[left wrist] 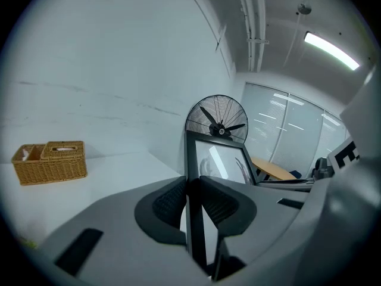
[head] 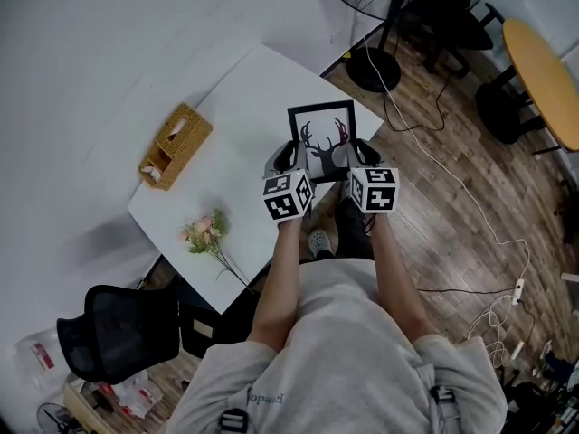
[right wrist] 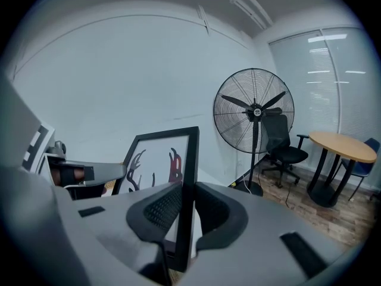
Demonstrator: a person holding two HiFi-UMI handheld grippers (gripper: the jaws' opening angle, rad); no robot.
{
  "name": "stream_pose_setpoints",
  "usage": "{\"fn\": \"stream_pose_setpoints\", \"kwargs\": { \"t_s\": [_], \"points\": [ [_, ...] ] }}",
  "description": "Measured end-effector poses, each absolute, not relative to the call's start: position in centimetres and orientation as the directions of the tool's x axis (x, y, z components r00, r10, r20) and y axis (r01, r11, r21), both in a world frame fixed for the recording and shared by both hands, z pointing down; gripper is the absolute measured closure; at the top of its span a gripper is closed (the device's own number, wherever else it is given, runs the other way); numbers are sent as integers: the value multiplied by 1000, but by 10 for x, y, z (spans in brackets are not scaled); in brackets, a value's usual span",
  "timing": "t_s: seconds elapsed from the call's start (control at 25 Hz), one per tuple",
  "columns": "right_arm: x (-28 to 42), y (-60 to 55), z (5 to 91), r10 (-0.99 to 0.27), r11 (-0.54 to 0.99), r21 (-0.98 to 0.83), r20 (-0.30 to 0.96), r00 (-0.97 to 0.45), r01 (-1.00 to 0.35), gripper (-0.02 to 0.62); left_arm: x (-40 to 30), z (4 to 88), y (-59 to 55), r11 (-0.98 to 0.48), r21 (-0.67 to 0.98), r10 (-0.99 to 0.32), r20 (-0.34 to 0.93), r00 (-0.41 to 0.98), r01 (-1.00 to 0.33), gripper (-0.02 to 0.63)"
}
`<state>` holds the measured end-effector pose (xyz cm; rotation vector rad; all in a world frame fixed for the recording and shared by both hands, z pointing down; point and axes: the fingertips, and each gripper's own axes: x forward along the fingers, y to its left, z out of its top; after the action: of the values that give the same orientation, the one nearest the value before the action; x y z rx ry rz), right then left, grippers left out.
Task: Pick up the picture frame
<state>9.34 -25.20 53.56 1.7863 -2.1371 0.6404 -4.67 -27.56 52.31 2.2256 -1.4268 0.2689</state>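
Observation:
The picture frame is black with a deer-antler print and hangs in the air above the white table's near right edge. My left gripper is shut on its left side edge, my right gripper on its right side edge. In the left gripper view the frame's dark edge stands clamped between the two ribbed pads. In the right gripper view the frame shows its antler print, its right rail pinched between the pads, and the left gripper shows beyond it.
A wicker tissue basket and a bunch of pink flowers lie on the table. A standing fan, a round wooden table, cables on the wood floor and a black office chair surround it.

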Motion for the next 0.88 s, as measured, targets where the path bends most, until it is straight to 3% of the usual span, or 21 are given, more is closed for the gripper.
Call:
{"fn": "stream_pose_setpoints", "kwargs": {
  "t_s": [0.88],
  "points": [
    [96, -254, 498, -895, 125, -140, 412, -172, -982, 522, -43, 484, -280, -394, 261, -818, 337, 466, -881, 517]
  ]
}}
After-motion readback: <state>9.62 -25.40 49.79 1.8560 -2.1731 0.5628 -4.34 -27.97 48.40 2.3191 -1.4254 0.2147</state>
